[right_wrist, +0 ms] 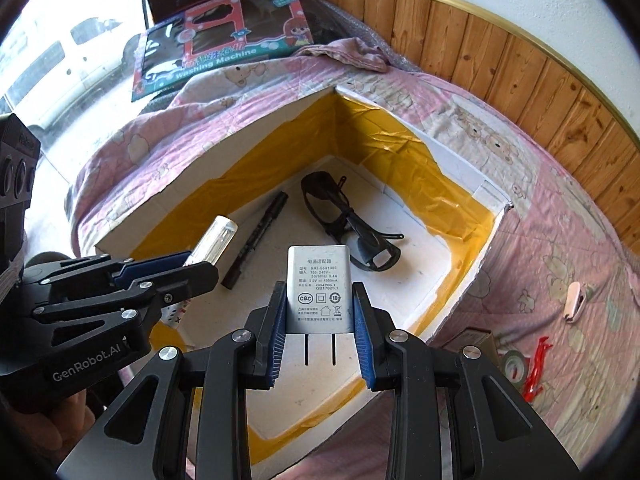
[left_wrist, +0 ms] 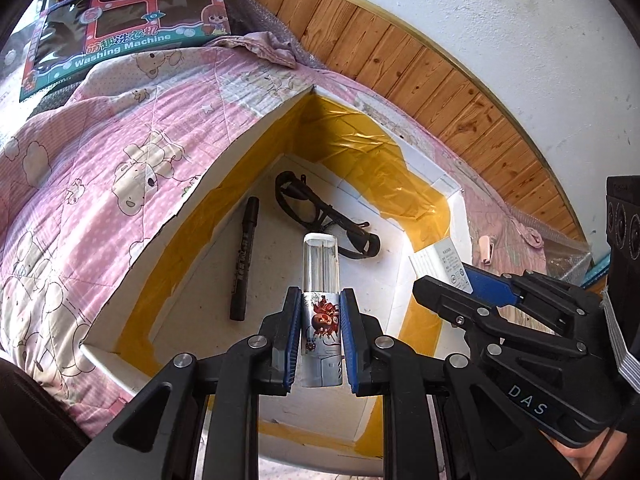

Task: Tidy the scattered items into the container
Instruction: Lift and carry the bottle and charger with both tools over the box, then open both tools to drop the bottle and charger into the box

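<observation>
The left gripper (left_wrist: 320, 336) has its jaws pinching a clear tube (left_wrist: 322, 280) over the white box (left_wrist: 248, 148) on the bed; the right gripper (right_wrist: 320, 336), at 3 o'clock from it, has its jaws clamped on a grey charger (right_wrist: 319, 284), also above the box; inside lie a black marker (left_wrist: 244, 268) and dark glasses (left_wrist: 320, 212), the marker at 9 o'clock of the glasses; a pink clip (right_wrist: 574, 301) lies on the quilt (right_wrist: 560, 240) outside.
</observation>
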Demonstrator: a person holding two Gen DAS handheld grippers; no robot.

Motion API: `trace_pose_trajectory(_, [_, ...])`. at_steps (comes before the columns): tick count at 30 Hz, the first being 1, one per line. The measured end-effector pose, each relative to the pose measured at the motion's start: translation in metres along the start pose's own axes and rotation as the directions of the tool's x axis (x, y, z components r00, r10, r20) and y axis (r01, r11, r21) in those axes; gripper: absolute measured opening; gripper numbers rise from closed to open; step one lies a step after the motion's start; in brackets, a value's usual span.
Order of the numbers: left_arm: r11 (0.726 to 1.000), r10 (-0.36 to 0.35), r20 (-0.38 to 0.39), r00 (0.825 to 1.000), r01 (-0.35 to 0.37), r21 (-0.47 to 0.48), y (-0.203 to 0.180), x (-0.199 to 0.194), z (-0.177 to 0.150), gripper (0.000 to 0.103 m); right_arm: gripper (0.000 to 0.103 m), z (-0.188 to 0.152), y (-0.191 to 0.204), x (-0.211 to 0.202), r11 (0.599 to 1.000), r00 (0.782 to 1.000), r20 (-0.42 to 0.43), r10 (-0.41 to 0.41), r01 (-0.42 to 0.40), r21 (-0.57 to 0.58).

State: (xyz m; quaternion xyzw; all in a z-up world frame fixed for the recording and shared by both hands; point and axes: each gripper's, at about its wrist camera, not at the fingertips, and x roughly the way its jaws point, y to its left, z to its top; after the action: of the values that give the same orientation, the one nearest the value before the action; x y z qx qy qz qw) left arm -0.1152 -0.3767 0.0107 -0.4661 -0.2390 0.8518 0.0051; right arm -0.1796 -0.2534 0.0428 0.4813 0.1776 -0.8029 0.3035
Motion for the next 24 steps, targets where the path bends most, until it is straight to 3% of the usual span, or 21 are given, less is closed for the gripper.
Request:
trace_pose_trajectory(4, [1.000, 0.008, -0.039, 0.999, -0.008, -0.011, 0.001, 0.015, 0.001, 0.020, 0.033, 0.002, -0.002, 0.011, 1.000, 1.000, -0.009, -0.007, 0.007, 0.001])
trace_pose_trajectory(5, [1.000, 0.001, -0.050, 0.999, -0.002, -0.014, 0.002, 0.018, 0.001, 0.020, 0.039, 0.002, -0.003, 0.012, 1.000, 1.000, -0.010, -0.005, 0.005, 0.006])
trace_pose_trajectory(8, [1.000, -0.011, -0.067, 0.998, 0.009, -0.029, 0.005, 0.021, 0.000, 0.030, 0.046, 0.000, -0.012, 0.006, 0.998, 1.000, 0.025, 0.003, -0.005, 0.057])
trace_pose_trajectory(11, [0.999, -0.028, -0.039, 0.999, 0.027, -0.025, 0.005, 0.009, -0.001, 0.032, 0.046, -0.005, -0.022, -0.020, 0.989, 0.991, 0.123, 0.050, -0.067, 0.134])
trace_pose_trajectory(13, [0.999, -0.031, -0.004, 1.000, 0.031, -0.012, 0.003, -0.004, -0.001, 0.032, 0.046, -0.012, -0.028, -0.044, 0.978, 0.974, 0.210, 0.088, -0.125, 0.167])
trace_pose_trajectory(15, [1.000, -0.020, 0.035, 0.999, 0.019, 0.017, -0.002, -0.019, -0.003, 0.032, 0.045, -0.025, -0.029, -0.064, 0.969, 0.953, 0.282, 0.116, -0.171, 0.180])
trace_pose_trajectory(17, [0.999, -0.016, 0.070, 0.997, 0.013, 0.053, -0.010, -0.032, -0.008, 0.032, 0.034, -0.041, -0.028, -0.076, 0.962, 0.936, 0.323, 0.137, -0.203, 0.182])
trace_pose_trajectory(24, [0.979, -0.026, 0.077, 0.997, 0.009, 0.204, -0.054, -0.052, -0.044, 0.032, 0.033, -0.114, -0.037, -0.080, 0.915, 0.915, 0.370, 0.164, -0.281, 0.291])
